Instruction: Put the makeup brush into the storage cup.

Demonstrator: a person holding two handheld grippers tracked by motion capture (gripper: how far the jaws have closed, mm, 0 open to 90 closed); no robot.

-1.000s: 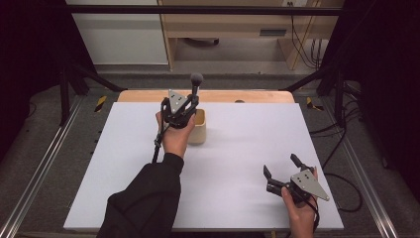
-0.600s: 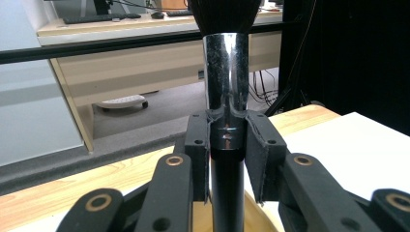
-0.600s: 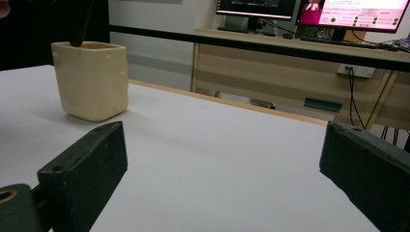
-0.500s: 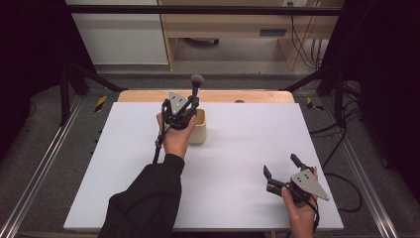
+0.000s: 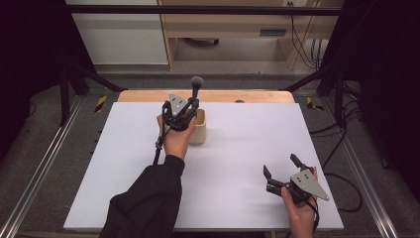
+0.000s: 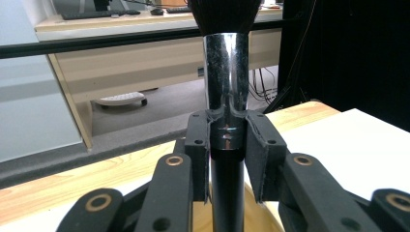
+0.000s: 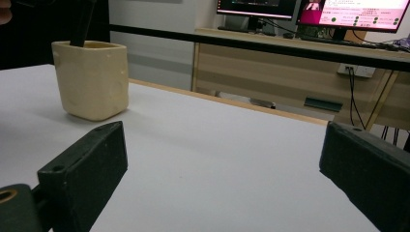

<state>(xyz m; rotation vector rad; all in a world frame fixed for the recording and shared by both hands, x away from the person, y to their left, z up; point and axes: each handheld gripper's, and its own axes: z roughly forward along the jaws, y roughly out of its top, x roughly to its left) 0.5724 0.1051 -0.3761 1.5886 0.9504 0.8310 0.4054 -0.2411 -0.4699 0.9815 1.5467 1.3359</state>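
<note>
A makeup brush (image 5: 196, 87) with a dark bristle head, silver ferrule and black handle stands upright, its lower end down in a cream square cup (image 5: 199, 127) near the table's back edge. My left gripper (image 5: 189, 110) is shut on the brush handle (image 6: 227, 140) just below the ferrule, with the cup's rim (image 6: 256, 212) under the jaws. Near the front right corner my right gripper (image 5: 283, 167) rests open with nothing between its fingers (image 7: 84, 166). From there the cup (image 7: 92, 77) is seen far left with the brush handle (image 7: 81, 24) sticking out.
The white table top (image 5: 237, 148) has a wooden strip (image 5: 208, 95) along its back edge. Beyond it stand a desk (image 7: 300, 58) with monitors, cables on the floor and a black frame around the table.
</note>
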